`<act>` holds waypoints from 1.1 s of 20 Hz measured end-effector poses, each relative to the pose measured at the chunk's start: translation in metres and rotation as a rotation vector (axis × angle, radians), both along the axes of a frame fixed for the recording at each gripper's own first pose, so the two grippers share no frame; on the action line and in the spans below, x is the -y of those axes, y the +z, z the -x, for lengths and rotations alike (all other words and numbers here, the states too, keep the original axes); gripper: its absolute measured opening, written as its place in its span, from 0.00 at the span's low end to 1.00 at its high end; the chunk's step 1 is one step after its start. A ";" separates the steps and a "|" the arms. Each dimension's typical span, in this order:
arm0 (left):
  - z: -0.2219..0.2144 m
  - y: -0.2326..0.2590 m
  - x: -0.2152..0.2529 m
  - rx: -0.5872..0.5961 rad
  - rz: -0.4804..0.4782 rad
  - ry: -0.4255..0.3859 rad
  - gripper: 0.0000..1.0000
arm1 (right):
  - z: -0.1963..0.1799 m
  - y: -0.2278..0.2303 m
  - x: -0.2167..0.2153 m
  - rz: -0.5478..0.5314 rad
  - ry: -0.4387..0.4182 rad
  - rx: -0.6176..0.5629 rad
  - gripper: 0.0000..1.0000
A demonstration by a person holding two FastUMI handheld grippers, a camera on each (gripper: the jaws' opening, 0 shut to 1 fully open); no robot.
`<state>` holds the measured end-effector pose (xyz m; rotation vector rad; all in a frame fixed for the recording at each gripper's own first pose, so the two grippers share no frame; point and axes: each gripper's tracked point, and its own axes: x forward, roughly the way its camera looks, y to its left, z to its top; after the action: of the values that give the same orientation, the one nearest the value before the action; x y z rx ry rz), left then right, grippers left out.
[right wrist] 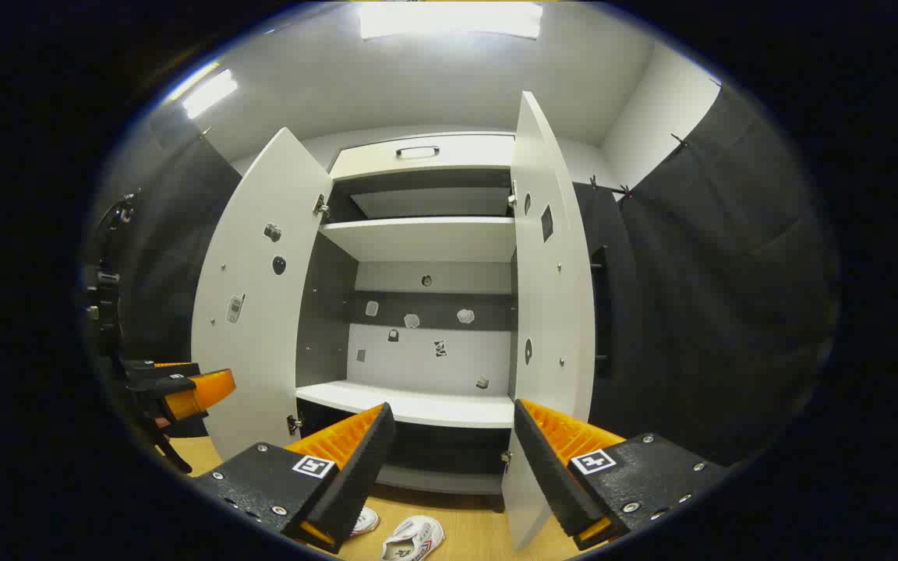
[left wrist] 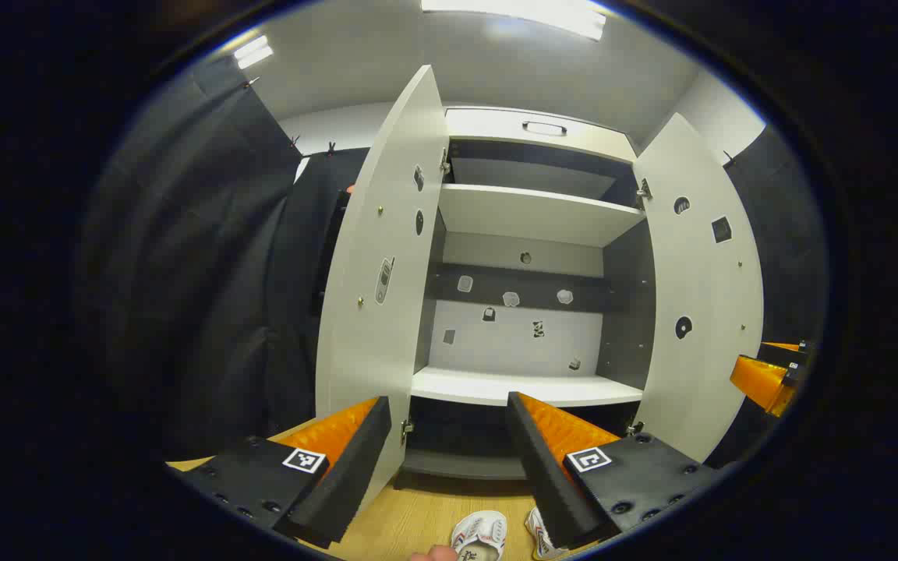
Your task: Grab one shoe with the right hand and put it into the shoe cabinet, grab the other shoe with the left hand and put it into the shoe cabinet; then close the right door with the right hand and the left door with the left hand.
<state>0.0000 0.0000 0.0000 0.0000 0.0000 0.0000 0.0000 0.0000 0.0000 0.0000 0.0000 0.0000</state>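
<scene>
Left gripper view: left gripper [left wrist: 449, 467] is hovering with jaws spread wide, gripping nothing, facing the shoe cabinet [left wrist: 531, 214], whose left door [left wrist: 383, 296] and right door [left wrist: 698, 296] are standing open. Two shoes [left wrist: 480, 534] are lying on the wooden floor [left wrist: 426, 518] in front of the cabinet. Right gripper view: right gripper [right wrist: 449, 467] is also gaping wide, empty, above the floor.

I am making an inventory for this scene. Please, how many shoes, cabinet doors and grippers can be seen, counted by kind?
Shoes: 2, one and another, both on the floor.
Doors: 2, left door and right door, both open.
Grippers: 2, left gripper and right gripper, both open.
Total: 6.
</scene>
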 end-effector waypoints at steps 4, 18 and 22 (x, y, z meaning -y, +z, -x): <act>0.005 0.002 0.005 0.011 -0.057 0.003 0.97 | 0.002 -0.009 0.015 -0.040 -0.042 -0.010 0.94; 0.005 0.004 0.011 0.018 -0.068 0.005 0.96 | 0.007 -0.008 0.020 -0.038 -0.064 -0.013 0.94; 0.004 0.002 0.011 0.009 -0.070 0.006 0.96 | 0.004 -0.009 0.015 -0.037 -0.051 -0.018 0.94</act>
<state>-0.0042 -0.0113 0.0015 0.0701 -0.0094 0.0062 -0.0040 -0.0151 -0.0088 0.0367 0.0179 -0.0506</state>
